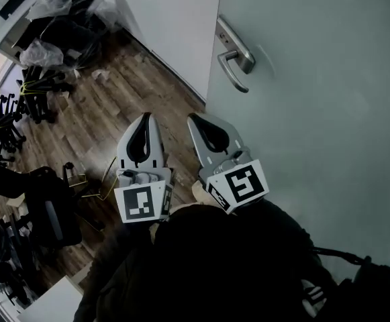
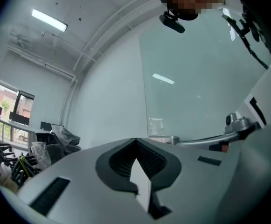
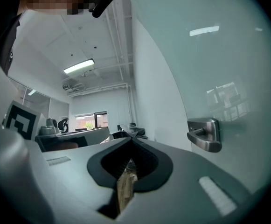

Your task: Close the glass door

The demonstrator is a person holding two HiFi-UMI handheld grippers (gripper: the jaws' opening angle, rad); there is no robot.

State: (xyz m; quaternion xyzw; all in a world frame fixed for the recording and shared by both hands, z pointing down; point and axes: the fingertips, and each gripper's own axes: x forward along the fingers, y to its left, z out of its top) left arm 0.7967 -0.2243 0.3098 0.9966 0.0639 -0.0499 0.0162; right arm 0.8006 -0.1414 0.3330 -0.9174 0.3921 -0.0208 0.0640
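Glass door [image 1: 315, 79]: frosted pane filling the right side of the head view, its free edge next to the white wall [image 1: 174, 19]. Metal lever handle [image 1: 235, 62] mounted near that edge, untouched; it also shows at the right of the right gripper view [image 3: 204, 134]. Right gripper [image 1: 193, 118]: held close to the person's body, just beside the door edge and below the handle, jaws closed tip to tip, nothing between them. Left gripper [image 1: 145, 117]: alongside the right one, over the wood floor [image 1: 114, 113], jaws likewise pressed together and empty. Marker cube on each gripper, left [image 1: 141, 203] and right [image 1: 240, 183]. Plastic-wrapped chairs [image 1: 74, 12] against the far wall; black office chairs [image 1: 20, 106] crowded along the left.
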